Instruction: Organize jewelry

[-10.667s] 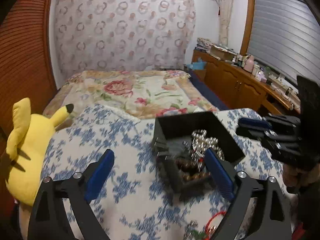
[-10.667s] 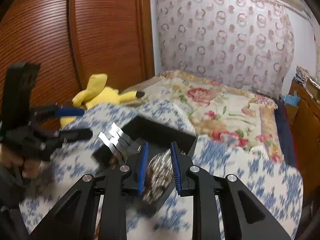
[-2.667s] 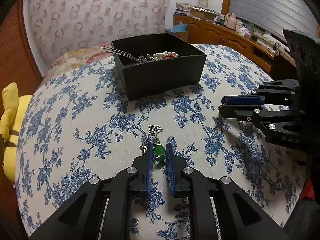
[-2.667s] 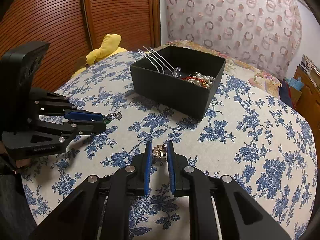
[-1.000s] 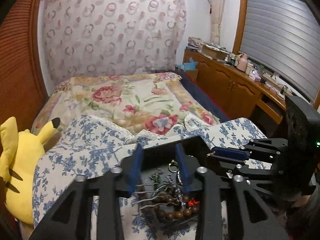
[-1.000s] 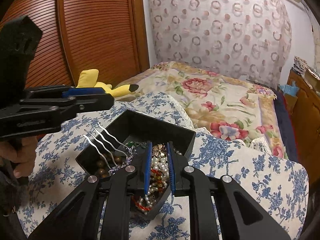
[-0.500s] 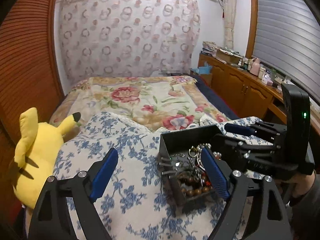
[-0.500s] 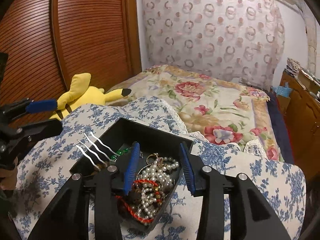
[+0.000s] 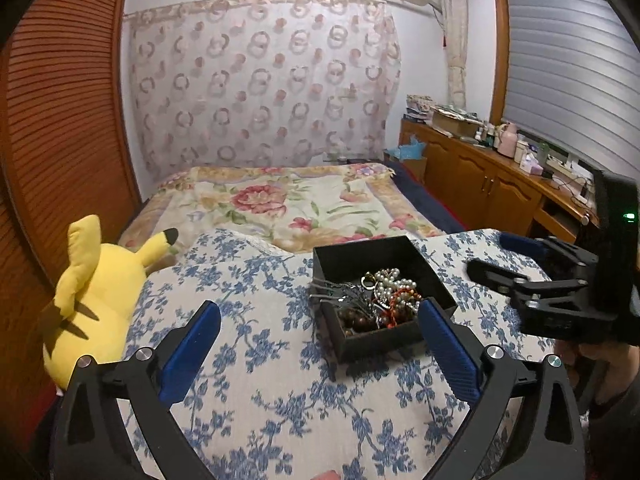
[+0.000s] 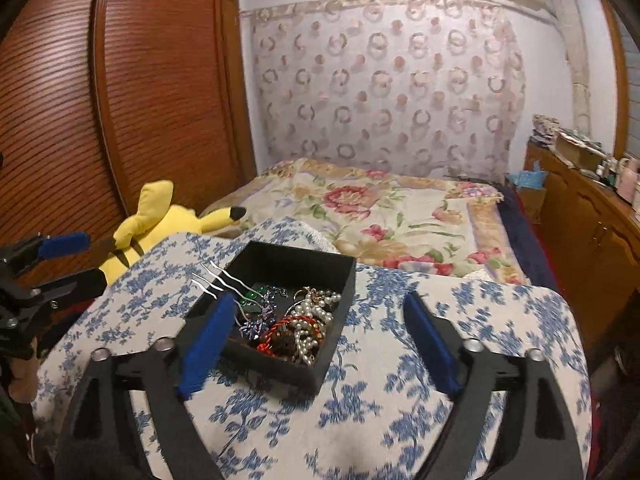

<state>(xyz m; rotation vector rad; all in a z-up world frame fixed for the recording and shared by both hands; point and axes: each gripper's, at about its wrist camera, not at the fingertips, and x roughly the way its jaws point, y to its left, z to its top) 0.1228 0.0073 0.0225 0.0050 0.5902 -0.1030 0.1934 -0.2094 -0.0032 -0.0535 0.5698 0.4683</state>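
A black open box (image 9: 384,248) (image 10: 304,258) stands on the table's blue-flowered cloth (image 9: 256,360). It holds pearls (image 9: 390,280) (image 10: 316,308), red cord, brown beads (image 9: 358,322), silver hair pins (image 10: 212,276) and a green pendant (image 10: 252,293). My left gripper (image 9: 316,308) hangs near and left of the box, its jaws opening wide with nothing gripped. My right gripper (image 10: 319,300) sits on the near side of the box, its jaws also opening and empty. Each gripper shows in the other's view, the right gripper (image 9: 490,256) and the left gripper (image 10: 94,258).
A yellow plush toy (image 9: 96,292) (image 10: 160,216) leans at the table's left edge. Beyond the table lies a bed with a floral cover (image 9: 288,204). Wooden cabinets (image 9: 480,188) run along the right and a slatted wardrobe (image 10: 160,100) along the left.
Both grippers have drawn back from over the box and their jaws have spread wide. The green pendant and the gold flower piece they held now lie in the box.
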